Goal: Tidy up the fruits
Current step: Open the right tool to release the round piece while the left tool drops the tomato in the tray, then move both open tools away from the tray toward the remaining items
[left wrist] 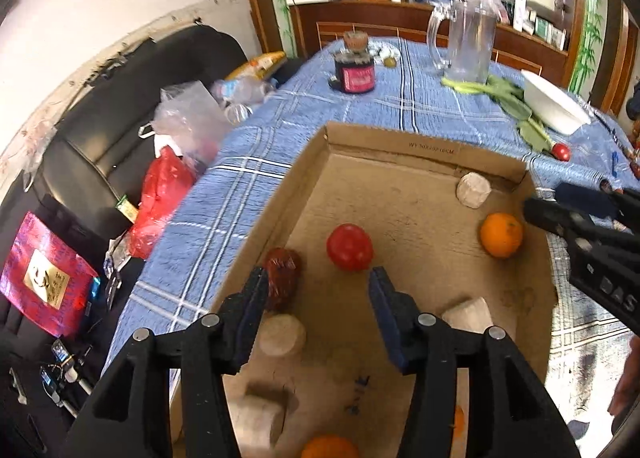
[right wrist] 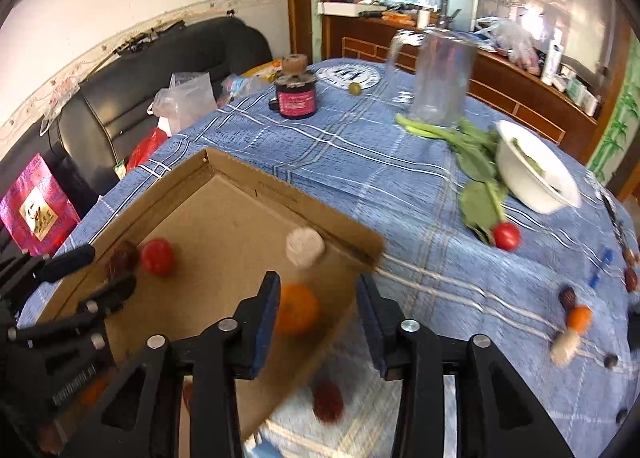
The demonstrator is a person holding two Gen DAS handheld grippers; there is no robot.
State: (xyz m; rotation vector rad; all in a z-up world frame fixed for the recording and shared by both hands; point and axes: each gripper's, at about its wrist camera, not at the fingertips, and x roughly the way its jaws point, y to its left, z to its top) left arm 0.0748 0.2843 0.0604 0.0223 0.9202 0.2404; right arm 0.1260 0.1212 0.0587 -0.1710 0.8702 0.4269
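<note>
A shallow cardboard box [left wrist: 400, 144] lies on the blue checked tablecloth. In it are a red tomato [left wrist: 349, 247], a dark red date [left wrist: 282, 278], an orange [left wrist: 501, 235] and several pale round pieces, one in the far corner [left wrist: 473, 190]. My left gripper [left wrist: 319, 282] hangs open above the box, just short of the tomato, with nothing between its fingers. My right gripper [right wrist: 319, 286] is open over the box's right corner; the orange [right wrist: 298, 314] lies below it by the left finger, and the pads do not press it. A blurred date [right wrist: 328, 402] shows beneath, on the cloth.
On the cloth to the right lie a small tomato [right wrist: 506, 236], a small orange [right wrist: 579, 318], dates [right wrist: 567, 297] and a pale piece [right wrist: 564, 346]. Farther back stand a white bowl [right wrist: 536, 170], leafy greens [right wrist: 476, 162], a glass pitcher [right wrist: 440, 78] and a dark jar [right wrist: 296, 96]. A black sofa with bags is at the left.
</note>
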